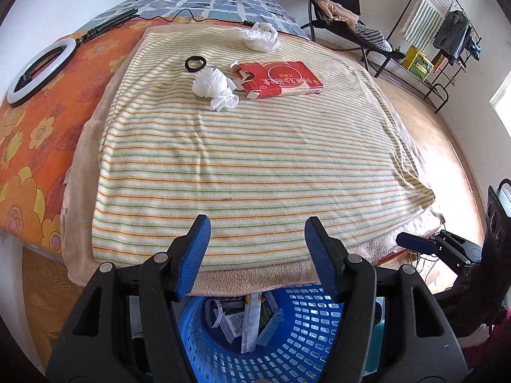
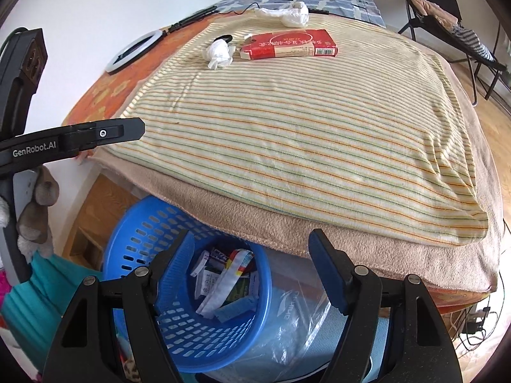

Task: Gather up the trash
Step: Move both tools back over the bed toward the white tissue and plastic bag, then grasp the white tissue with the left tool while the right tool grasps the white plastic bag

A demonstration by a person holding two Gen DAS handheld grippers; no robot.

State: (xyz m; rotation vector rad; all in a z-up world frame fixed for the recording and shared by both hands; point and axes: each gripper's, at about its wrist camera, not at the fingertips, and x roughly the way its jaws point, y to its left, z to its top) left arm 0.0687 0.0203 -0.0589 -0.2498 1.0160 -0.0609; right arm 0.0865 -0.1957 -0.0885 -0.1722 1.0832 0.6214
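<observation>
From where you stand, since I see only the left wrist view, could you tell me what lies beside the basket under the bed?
Observer: A clear plastic bag lies against the blue basket, on its right.
Operator: Thank you; is my left tool visible to you?
Observer: Yes, the left tool juts in from the left over the striped towel's corner, side-on.
Operator: Does the red box carry anything on its side?
Observer: The red box shows a barcode on its right end.
</observation>
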